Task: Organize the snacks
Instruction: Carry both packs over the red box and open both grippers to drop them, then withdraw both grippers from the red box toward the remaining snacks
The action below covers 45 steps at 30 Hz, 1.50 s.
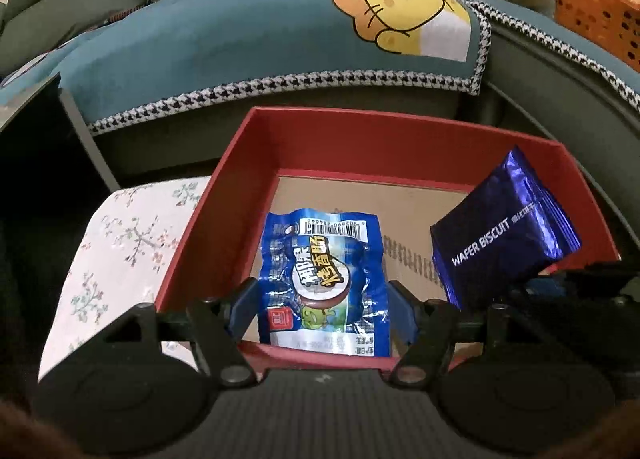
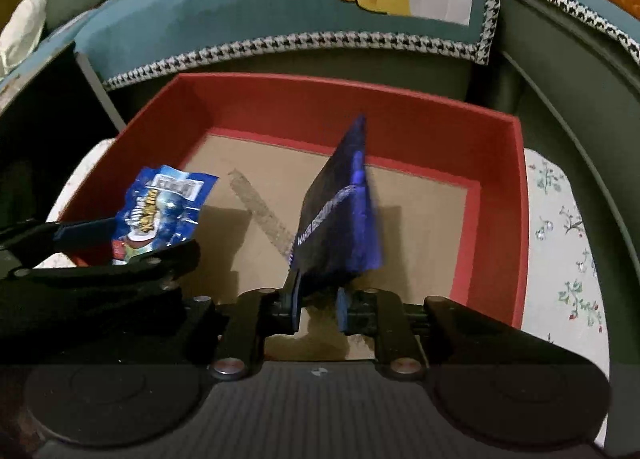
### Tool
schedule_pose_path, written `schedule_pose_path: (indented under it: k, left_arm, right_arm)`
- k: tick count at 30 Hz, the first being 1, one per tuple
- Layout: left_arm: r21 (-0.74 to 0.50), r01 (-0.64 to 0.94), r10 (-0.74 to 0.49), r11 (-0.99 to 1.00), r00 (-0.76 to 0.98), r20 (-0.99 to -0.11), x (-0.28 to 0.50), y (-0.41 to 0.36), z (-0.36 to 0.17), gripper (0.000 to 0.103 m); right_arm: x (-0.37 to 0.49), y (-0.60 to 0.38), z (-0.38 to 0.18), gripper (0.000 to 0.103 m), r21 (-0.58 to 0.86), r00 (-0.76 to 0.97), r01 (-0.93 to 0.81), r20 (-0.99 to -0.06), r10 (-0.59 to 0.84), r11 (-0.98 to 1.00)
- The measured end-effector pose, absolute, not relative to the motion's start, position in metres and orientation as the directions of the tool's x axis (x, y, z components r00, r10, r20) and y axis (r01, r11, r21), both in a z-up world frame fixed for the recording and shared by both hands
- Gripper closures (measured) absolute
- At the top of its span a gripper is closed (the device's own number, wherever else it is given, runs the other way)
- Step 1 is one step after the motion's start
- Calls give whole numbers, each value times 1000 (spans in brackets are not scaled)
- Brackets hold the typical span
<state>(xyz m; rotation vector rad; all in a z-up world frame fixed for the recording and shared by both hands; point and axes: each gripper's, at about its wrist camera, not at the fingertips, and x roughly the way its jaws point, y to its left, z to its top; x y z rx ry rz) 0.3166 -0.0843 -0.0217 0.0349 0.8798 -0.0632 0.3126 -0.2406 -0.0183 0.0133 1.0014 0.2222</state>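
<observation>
A red box (image 1: 372,139) (image 2: 304,107) with a brown cardboard floor stands on a floral cloth. My left gripper (image 1: 322,311) (image 2: 132,243) is shut on a light-blue snack packet (image 1: 324,279) (image 2: 160,211), its blue pads pressing both side edges, just above the box's near-left corner. A dark-blue wafer biscuit packet (image 1: 504,235) (image 2: 340,219) stands tilted and blurred over the middle of the box. Its lower end is at my right gripper (image 2: 319,305) (image 1: 560,283), whose pads stand slightly apart with a gap showing between them.
The floral cloth (image 1: 120,251) (image 2: 568,243) covers the surface either side of the box. Behind the box is a green sofa with a teal cartoon-cat cushion cover (image 1: 280,43) (image 2: 280,11). An orange basket (image 1: 596,11) sits far right on the sofa.
</observation>
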Motion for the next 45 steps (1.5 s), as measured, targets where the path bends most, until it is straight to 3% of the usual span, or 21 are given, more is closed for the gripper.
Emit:
schedule_pose_path:
  k: [3, 7, 9, 15, 18, 28, 45]
  left_arm:
    - [3, 65, -39, 998, 629, -777, 314, -82, -21, 28]
    - [-57, 26, -60, 998, 629, -775, 314, -73, -18, 27]
    - [-92, 4, -74, 996, 632, -772, 315, -68, -15, 27]
    - [-138, -7, -99, 990, 665, -740, 313, -64, -2, 26]
    - [-149, -12, -101, 989, 676, -730, 313, -64, 3, 20]
    - [-191, 7, -143, 982, 684, -715, 290, -62, 21, 14]
    - [-241, 20, -199, 970, 631, -750, 217, -49, 29, 11]
  right_arm:
    - [311, -239, -18, 67, 88, 513, -173, -842, 166, 981]
    - [307, -242, -11, 45, 55, 550, -158, -824, 134, 986]
    - [306, -245, -7, 43, 67, 569, -154, -810, 143, 986]
    - [306, -250, 4, 42, 91, 603, -146, -781, 162, 985]
    - [306, -253, 6, 42, 90, 613, -140, -774, 158, 986]
    - [282, -249, 21, 33, 62, 610, -187, -775, 166, 980]
    - [194, -288, 23, 30, 103, 539, -88, -831, 134, 991]
